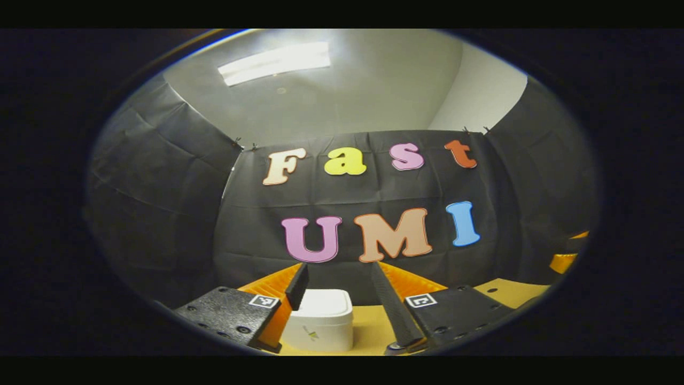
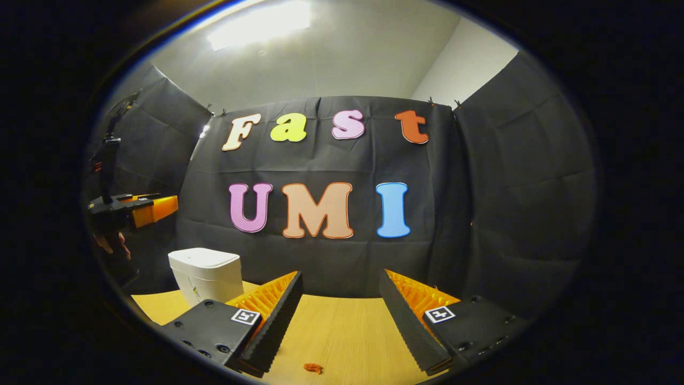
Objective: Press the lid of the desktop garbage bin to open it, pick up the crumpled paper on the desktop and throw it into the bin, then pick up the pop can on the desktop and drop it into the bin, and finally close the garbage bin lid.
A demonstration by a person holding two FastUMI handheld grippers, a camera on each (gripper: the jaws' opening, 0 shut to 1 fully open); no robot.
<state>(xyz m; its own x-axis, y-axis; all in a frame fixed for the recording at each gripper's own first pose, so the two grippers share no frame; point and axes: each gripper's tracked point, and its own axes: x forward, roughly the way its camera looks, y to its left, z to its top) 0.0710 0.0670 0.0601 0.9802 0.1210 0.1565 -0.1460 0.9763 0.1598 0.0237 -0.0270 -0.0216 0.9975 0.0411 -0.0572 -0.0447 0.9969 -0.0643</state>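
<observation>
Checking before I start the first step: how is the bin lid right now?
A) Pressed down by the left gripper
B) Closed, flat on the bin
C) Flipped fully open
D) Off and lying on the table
B: the lid lies flat on the white bin in both views, and the left gripper is open, with its fingers apart from the bin.

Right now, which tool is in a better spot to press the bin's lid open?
Probably the left. In the left gripper view, the white bin with its closed lid sits right between the open left tool. In the right gripper view, the bin stands off to the side of the open right tool.
</observation>
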